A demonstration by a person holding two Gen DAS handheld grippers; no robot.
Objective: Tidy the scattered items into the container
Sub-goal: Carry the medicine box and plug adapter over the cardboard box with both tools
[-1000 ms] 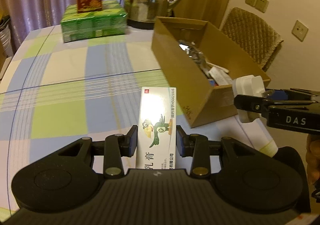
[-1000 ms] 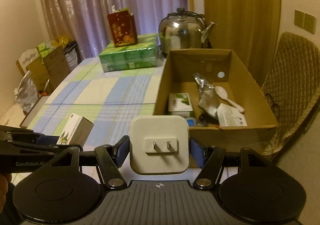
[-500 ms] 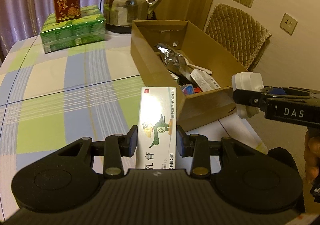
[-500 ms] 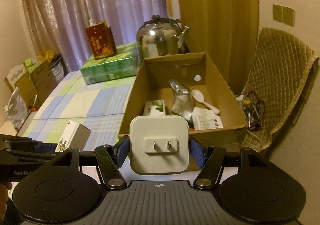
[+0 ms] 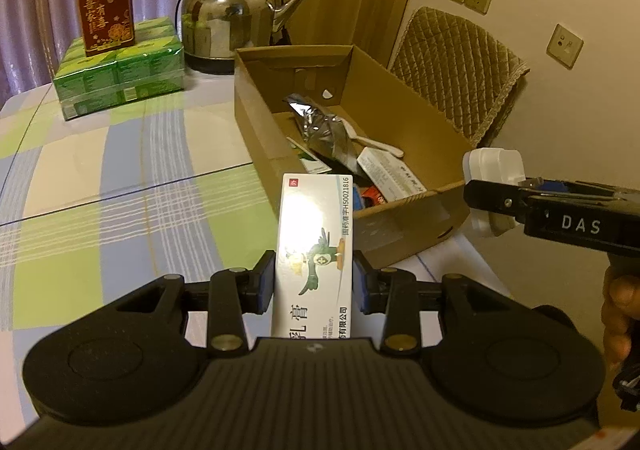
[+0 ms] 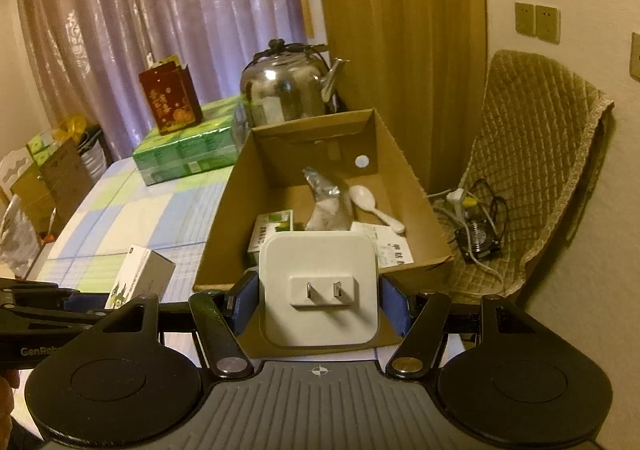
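Note:
My left gripper [image 5: 314,282] is shut on a white ointment box [image 5: 316,246] with a green bird print, held above the table just short of the cardboard box's [image 5: 404,117] near left corner. My right gripper [image 6: 318,300] is shut on a white plug adapter [image 6: 318,290], prongs facing the camera, over the cardboard box's [image 6: 224,217] near edge. In the left wrist view the plug adapter [image 5: 494,169] shows at the right, beside the box's near right corner. Inside the box lie a foil pouch [image 6: 326,205], a white spoon [image 6: 372,205], a green-white packet [image 6: 272,230] and a leaflet.
A steel kettle [image 5: 230,25] stands behind the box. Wrapped green packs [image 5: 120,81] with a dark red carton [image 5: 106,19] on top sit at the table's far left. A padded chair [image 6: 536,169] with cables stands right of the table. The checked tablecloth [image 5: 100,189] spreads left.
Both grippers have risen and moved closer to the cardboard box, so I see further into it. Each keeps its hold on its item.

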